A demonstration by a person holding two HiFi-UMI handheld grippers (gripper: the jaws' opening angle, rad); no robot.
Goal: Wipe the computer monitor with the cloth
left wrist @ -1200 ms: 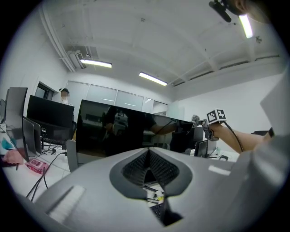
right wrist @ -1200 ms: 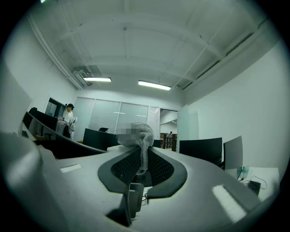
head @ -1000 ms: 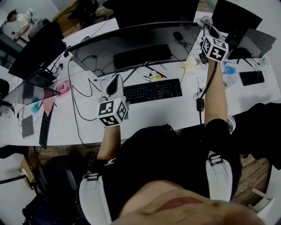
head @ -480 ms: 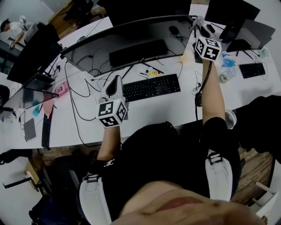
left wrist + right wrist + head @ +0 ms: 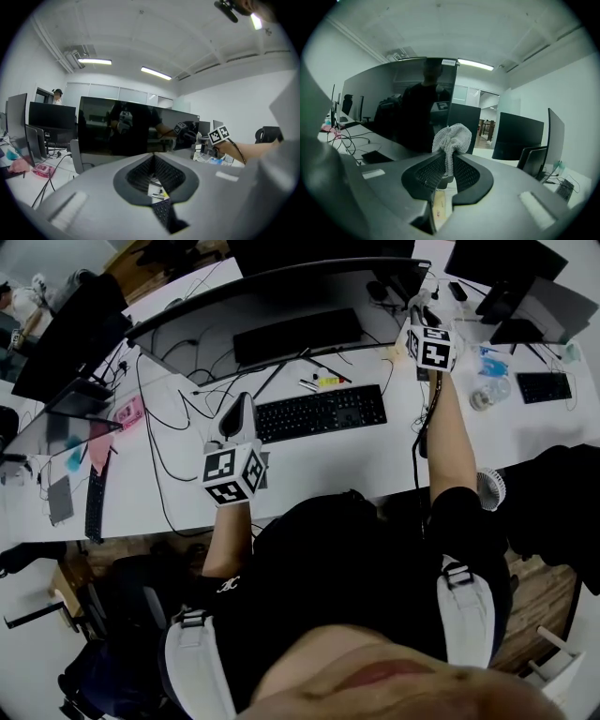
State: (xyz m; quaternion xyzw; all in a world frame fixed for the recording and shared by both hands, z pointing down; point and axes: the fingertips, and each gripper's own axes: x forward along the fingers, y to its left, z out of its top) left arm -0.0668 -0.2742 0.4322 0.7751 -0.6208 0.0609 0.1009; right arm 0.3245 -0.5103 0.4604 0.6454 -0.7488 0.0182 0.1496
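A wide curved dark monitor stands across the back of the white desk. My right gripper is held up at the monitor's right end, shut on a grey-white knitted cloth that bunches above the jaw tips. In the right gripper view the screen fills the left side, close behind the cloth; whether they touch I cannot tell. My left gripper hovers over the desk left of the black keyboard, shut with nothing in it. It faces the screen, which reflects the person.
Black cables and small pens lie between keyboard and monitor stand. A pink object and more screens sit at the left. At the right are a water bottle, a second keyboard and dark monitors.
The right gripper with the cloth has shifted slightly left, closer to the monitor's right end. The left gripper has hardly moved; the head view has shifted a little.
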